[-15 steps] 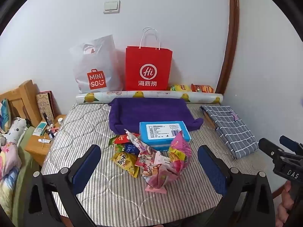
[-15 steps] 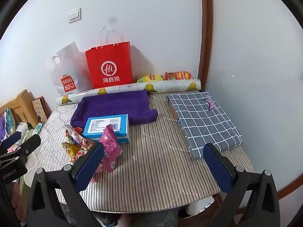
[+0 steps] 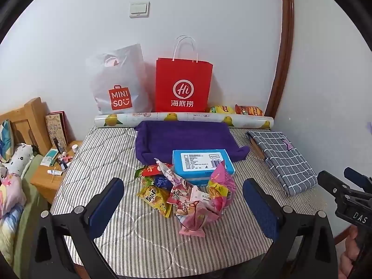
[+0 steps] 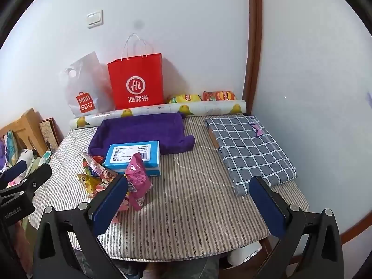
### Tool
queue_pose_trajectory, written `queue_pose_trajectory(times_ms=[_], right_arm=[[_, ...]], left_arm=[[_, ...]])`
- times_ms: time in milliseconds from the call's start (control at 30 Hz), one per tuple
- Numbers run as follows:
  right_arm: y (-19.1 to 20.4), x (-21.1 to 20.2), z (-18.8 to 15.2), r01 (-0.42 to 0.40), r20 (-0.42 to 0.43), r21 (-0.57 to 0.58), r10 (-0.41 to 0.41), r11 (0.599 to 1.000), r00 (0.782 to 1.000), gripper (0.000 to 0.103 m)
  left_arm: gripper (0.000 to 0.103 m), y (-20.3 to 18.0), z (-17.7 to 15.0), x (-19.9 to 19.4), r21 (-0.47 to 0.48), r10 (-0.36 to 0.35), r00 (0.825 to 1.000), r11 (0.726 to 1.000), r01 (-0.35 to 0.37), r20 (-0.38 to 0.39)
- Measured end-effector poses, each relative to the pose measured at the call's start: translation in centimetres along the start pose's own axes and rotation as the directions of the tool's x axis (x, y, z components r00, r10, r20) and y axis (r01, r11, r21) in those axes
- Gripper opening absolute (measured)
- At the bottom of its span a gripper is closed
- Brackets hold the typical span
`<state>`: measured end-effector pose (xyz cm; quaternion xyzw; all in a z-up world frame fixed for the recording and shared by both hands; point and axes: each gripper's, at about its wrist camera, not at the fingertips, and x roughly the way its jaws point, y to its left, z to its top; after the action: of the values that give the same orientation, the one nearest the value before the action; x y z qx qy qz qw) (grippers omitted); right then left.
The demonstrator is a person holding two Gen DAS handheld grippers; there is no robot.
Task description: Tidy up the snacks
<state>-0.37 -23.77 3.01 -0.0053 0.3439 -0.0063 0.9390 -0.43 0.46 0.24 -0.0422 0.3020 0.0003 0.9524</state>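
A pile of snack packets (image 3: 186,193) lies on the striped table cover (image 3: 97,162), in front of a blue box (image 3: 202,165); the pile also shows in the right wrist view (image 4: 109,176), with the box (image 4: 134,155) behind it. A purple fabric tray (image 3: 186,139) sits behind the box. My left gripper (image 3: 183,207) is open and empty, held just before the pile. My right gripper (image 4: 188,207) is open and empty over the bare cover, to the right of the pile. A pink packet (image 4: 137,181) stands by its left finger.
A red paper bag (image 3: 183,86) and a white Miniso bag (image 3: 118,86) lean on the wall behind a lemon-print roll (image 3: 183,117). Two snack bags (image 3: 234,109) lie behind the roll. A folded checked cloth (image 4: 251,148) lies right. A wooden bedside stand (image 3: 53,172) is left.
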Motion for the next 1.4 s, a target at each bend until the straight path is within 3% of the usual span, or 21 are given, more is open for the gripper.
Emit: queue_pose_trajectory(times_ms=[1400], right_arm=[[0.9,-0.5,-0.7,-0.029,0.013,-0.004,0.030,1.000,0.999,0.103]], left_arm=[[0.103,-0.4,-0.5,-0.8,0.020,0.017,1.000,1.000,-0.017,0.027]])
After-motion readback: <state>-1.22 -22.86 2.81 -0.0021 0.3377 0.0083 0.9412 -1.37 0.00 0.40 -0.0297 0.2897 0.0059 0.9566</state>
